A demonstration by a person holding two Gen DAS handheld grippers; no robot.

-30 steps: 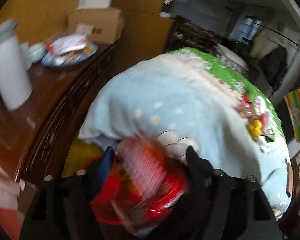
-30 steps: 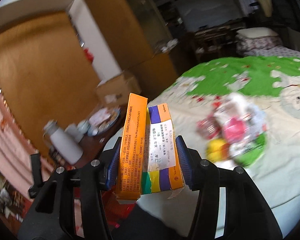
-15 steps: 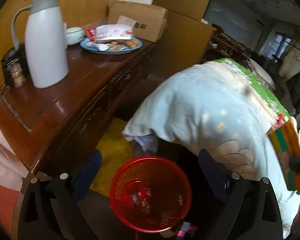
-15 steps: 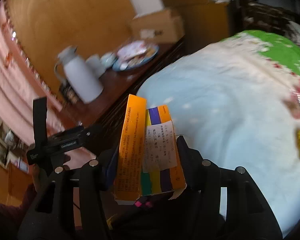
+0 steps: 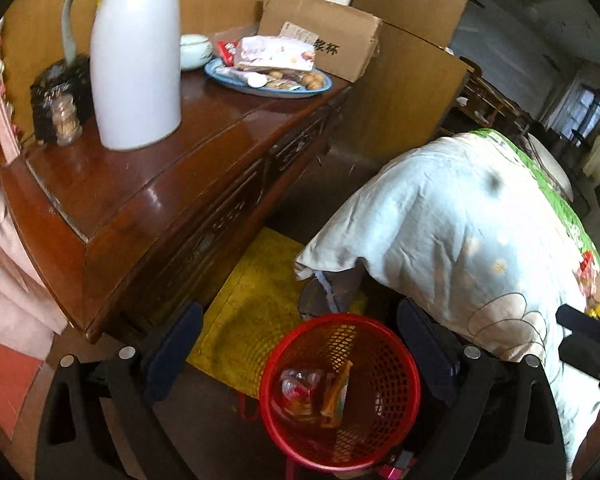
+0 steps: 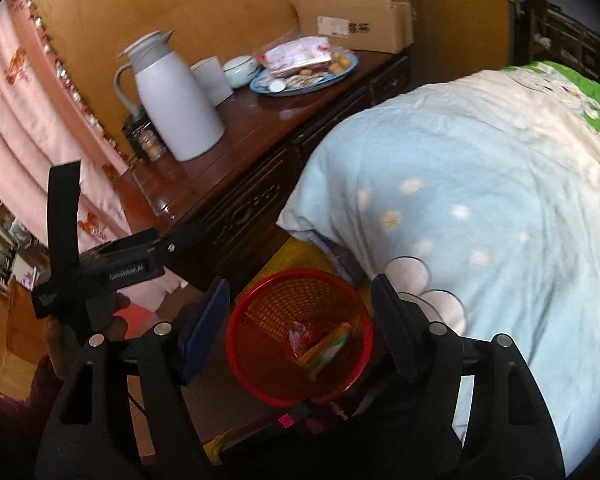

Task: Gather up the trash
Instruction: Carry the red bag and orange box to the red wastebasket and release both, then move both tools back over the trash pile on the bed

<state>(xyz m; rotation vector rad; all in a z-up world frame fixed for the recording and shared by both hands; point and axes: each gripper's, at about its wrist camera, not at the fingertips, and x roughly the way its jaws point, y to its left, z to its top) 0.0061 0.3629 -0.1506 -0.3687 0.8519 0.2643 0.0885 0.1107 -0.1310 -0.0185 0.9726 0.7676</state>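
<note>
A red mesh waste basket (image 5: 384, 384) stands on the floor between the wooden dresser and the bed; it also shows in the right wrist view (image 6: 260, 344). Inside lie a red-and-clear snack wrapper (image 5: 296, 394) and orange-and-green cardboard boxes (image 5: 334, 394), also seen in the right wrist view (image 6: 326, 346). My left gripper (image 5: 300, 344) is open and empty above the basket. My right gripper (image 6: 300, 316) is open and empty above the basket. The left gripper's body (image 6: 100, 268) shows at the left of the right wrist view.
A dark wooden dresser (image 5: 148, 184) carries a white thermos jug (image 5: 136, 64), a blue plate of snacks (image 5: 272, 76) and a cardboard box (image 5: 324, 36). A bed with a light blue quilt (image 5: 452, 232) is on the right. A yellow mat (image 5: 256, 300) lies on the floor.
My left gripper dropped the red wrapper into the basket and opened. My right gripper swung over the basket, opened, and the orange boxes now lie in the basket.
</note>
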